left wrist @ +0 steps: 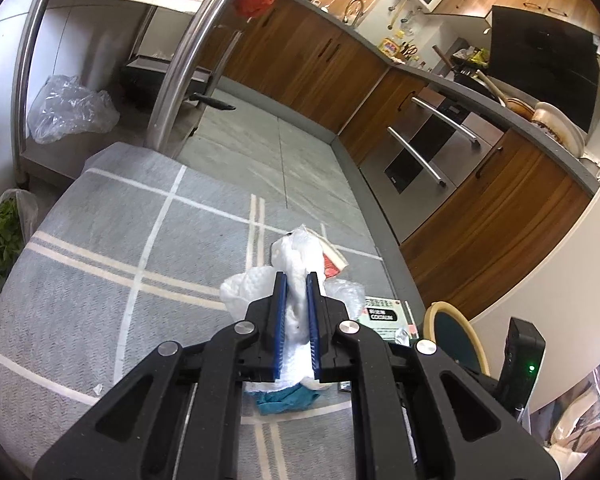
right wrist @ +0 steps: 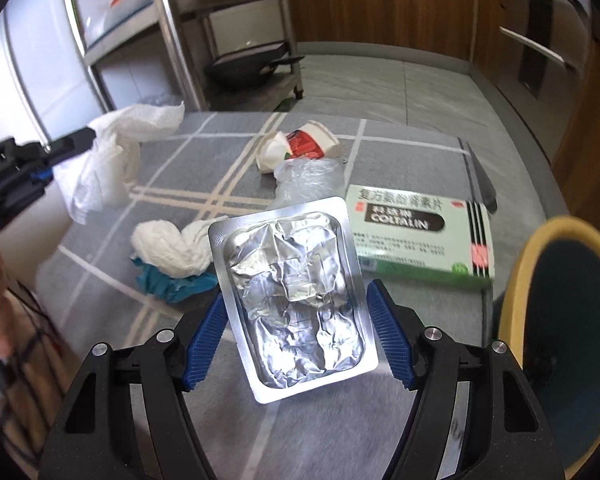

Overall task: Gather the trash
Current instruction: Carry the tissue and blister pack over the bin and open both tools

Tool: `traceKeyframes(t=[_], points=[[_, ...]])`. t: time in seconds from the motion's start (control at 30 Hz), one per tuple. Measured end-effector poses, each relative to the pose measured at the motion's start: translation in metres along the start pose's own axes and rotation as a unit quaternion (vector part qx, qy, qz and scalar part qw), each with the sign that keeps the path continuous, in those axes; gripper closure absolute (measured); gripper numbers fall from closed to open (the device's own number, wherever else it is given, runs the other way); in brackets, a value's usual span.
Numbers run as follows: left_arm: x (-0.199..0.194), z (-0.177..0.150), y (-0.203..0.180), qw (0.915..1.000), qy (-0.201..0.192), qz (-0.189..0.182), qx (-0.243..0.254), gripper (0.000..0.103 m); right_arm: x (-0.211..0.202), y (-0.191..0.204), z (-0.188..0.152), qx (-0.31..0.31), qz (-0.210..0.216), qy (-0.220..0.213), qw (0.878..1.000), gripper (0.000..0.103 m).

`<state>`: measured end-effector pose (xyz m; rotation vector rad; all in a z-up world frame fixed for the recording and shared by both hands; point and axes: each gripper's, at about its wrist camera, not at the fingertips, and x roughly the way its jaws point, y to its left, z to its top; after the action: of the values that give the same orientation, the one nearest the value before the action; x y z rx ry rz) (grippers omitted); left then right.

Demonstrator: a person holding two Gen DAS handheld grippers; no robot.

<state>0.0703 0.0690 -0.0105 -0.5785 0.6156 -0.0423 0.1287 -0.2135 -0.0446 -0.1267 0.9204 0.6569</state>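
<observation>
Closest to my right lens, the silver blister pack (right wrist: 296, 300) sits tilted between the blue pads (right wrist: 388, 340) of my right gripper (right wrist: 296, 312). Its left edge meets the left pad, but I see a gap at the right pad, so I cannot tell whether the jaws are truly clamped on it.

Under everything lies the grey checked cloth (left wrist: 112, 248) with cream stripes. At its right edge stands the bin (right wrist: 556, 320), dark teal inside with a yellow rim, just beside my right gripper. Next down in size, the green and white medicine box (right wrist: 420, 236) lies flat near the bin.

My left gripper (left wrist: 297, 280) has its jaws pressed together on a white paper towel (left wrist: 296, 320), held up off the cloth; from the right camera the towel (right wrist: 112, 160) hangs from that gripper (right wrist: 80, 140) at the left.

On the cloth I see a wadded white tissue (right wrist: 172, 248) resting on a teal scrap (right wrist: 168, 284). Further back, a crushed paper cup (right wrist: 296, 148) with a red label touches a crumpled clear plastic bag (right wrist: 308, 180).
</observation>
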Motion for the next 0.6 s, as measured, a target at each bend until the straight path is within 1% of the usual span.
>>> traceKeyframes(t=[0.13,0.33,0.6], points=[[-0.001,0.0,-0.01,0.9999,-0.003,-0.009,0.005,0.094,-0.014,-0.01,-0.007,0.032,0.009,-0.013,0.999,0.032],[0.002,-0.001,-0.035,0.9992,-0.002,-0.033,0.023,0.094,-0.041,-0.027,-0.019,0.083,0.017,-0.039,0.996,0.032],[0.012,-0.012,-0.079,0.9957,0.013,-0.075,0.053,0.094,-0.077,-0.048,-0.032,0.108,-0.014,-0.065,0.992,0.032]])
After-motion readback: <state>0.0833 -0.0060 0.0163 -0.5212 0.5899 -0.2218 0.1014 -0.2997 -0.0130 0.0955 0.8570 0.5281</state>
